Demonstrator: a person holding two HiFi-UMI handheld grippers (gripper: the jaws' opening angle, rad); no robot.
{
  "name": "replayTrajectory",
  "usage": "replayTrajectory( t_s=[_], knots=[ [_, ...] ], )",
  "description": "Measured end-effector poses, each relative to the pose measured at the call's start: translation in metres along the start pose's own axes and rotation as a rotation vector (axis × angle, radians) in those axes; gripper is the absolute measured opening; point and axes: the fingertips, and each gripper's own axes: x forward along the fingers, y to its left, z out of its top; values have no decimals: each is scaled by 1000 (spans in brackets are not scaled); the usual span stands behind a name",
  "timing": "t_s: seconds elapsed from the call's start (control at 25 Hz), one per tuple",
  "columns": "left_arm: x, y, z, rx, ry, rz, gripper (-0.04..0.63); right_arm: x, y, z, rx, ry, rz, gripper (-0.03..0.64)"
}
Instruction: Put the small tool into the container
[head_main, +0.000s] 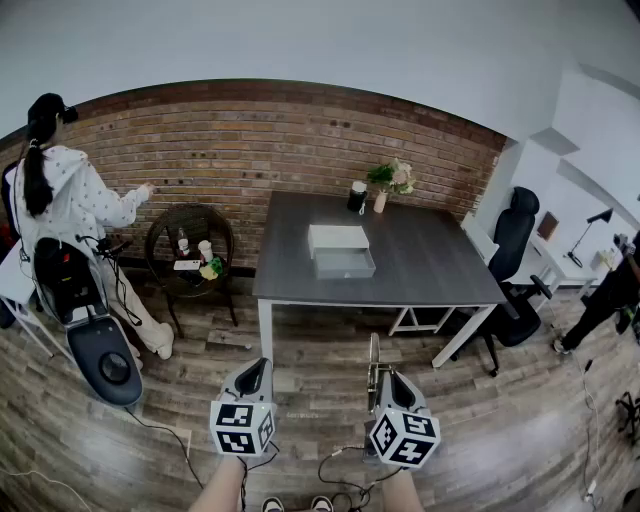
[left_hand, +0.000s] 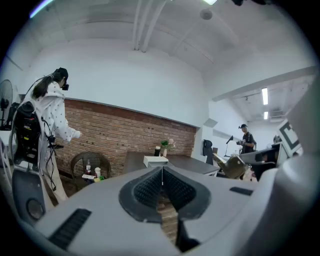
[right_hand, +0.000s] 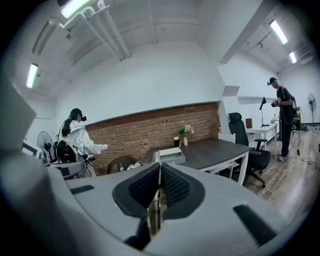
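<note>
The container (head_main: 340, 250) is a white box with an open drawer, standing on the dark grey table (head_main: 430, 270) far ahead of me. It also shows small in the left gripper view, container (left_hand: 156, 161), and in the right gripper view, container (right_hand: 171, 155). My right gripper (head_main: 385, 378) is shut on the small tool (head_main: 374, 355), a thin metal strip that sticks up past the jaws. That tool (right_hand: 154, 209) runs between the pads in the right gripper view. My left gripper (head_main: 255, 372) is shut on nothing, its pads meeting at the tip (left_hand: 162, 170). Both grippers hang over the wooden floor, well short of the table.
A person in a white hoodie (head_main: 70, 210) stands at the left by a round wicker stand (head_main: 190, 245) with small items. A black cup (head_main: 357, 196) and a flower vase (head_main: 385, 185) sit at the table's back edge. An office chair (head_main: 515, 250) is at the right. Cables (head_main: 340, 465) lie on the floor.
</note>
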Motion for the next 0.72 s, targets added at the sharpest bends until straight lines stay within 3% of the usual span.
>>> replayTrajectory(
  t_s=[0.72],
  knots=[
    [-21, 25, -14, 10, 18, -41, 8, -18, 40, -27, -63, 28, -44, 9]
  ],
)
